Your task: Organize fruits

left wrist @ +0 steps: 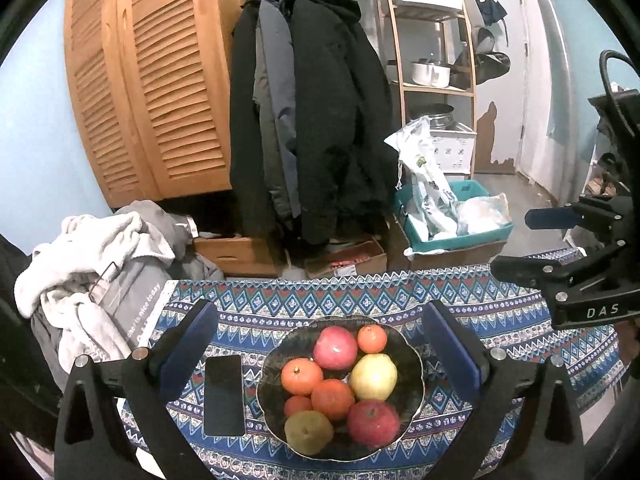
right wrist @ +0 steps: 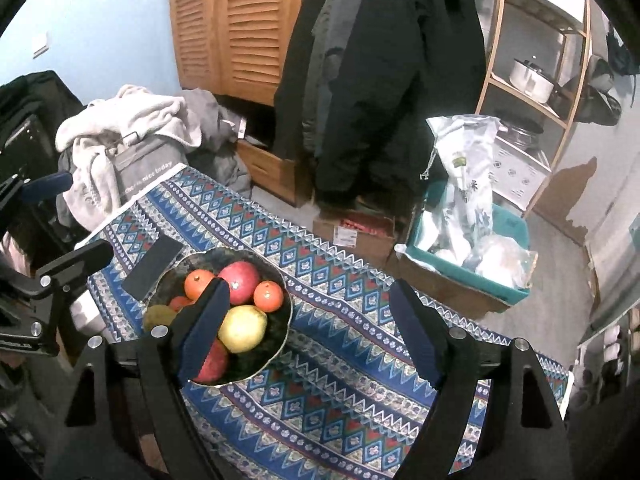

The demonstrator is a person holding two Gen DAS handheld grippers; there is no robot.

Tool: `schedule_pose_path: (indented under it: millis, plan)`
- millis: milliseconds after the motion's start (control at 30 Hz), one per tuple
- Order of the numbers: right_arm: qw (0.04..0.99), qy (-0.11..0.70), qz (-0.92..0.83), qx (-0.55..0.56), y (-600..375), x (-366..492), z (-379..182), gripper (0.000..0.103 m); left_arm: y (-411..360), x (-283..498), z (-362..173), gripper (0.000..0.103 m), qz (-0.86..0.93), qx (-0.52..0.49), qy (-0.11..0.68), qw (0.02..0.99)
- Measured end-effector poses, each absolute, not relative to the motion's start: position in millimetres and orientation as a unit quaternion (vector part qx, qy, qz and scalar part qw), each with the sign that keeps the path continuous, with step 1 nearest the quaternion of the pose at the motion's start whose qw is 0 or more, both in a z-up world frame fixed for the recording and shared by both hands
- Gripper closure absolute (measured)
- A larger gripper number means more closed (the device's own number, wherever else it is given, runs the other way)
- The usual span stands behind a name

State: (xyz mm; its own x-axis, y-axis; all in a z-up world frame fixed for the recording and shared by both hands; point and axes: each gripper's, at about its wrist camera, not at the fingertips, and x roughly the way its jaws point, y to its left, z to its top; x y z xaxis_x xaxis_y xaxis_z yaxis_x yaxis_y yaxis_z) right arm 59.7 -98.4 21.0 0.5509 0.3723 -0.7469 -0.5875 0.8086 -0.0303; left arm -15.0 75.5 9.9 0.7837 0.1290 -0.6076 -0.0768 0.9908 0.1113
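Bowl: a dark scalloped bowl (left wrist: 416,396) stands on the patterned tablecloth (left wrist: 360,292), nearer to the cloth's left side than to its right; it is full of fruit.
Fruit: two red pomegranates (left wrist: 335,347), at 12 and at 5 o'clock in the bowl; a yellow-green pear-like fruit (left wrist: 374,376) at 3 o'clock; a brown-green fruit (left wrist: 308,432) at 7 o'clock; five orange citrus fruits (left wrist: 301,376) fill the rest.
Phone: a black phone (left wrist: 224,394) lies flat just beside the bowl, at its 9 o'clock, not touching the rim.
Left gripper: the left gripper (left wrist: 320,344) hovers over the bowl, its jaws wide apart and nothing between them; the bowl shows in the gap.
Right gripper: the right gripper (right wrist: 310,320) has its jaws apart and holds nothing; its left finger (right wrist: 204,328) covers part of the bowl in the right wrist view.
Open room: the cloth at 3 o'clock of the bowl is bare up to its far edge.
Edges: past the far edge of the cloth stand cardboard boxes (left wrist: 348,262) and a teal crate (left wrist: 460,236); at the left corner lies a pile of grey and white clothes (left wrist: 96,264), close to the phone.
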Motion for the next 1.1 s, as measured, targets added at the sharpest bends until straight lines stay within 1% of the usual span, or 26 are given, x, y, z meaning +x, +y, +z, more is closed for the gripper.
schedule_pose_path:
  millis: [1100]
  plan:
    - [0.872,0.382,0.273,-0.141,-102.6,58.3,24.9,0.022,77.1,-8.7,5.8,0.0,0.063,0.024,0.35,0.934]
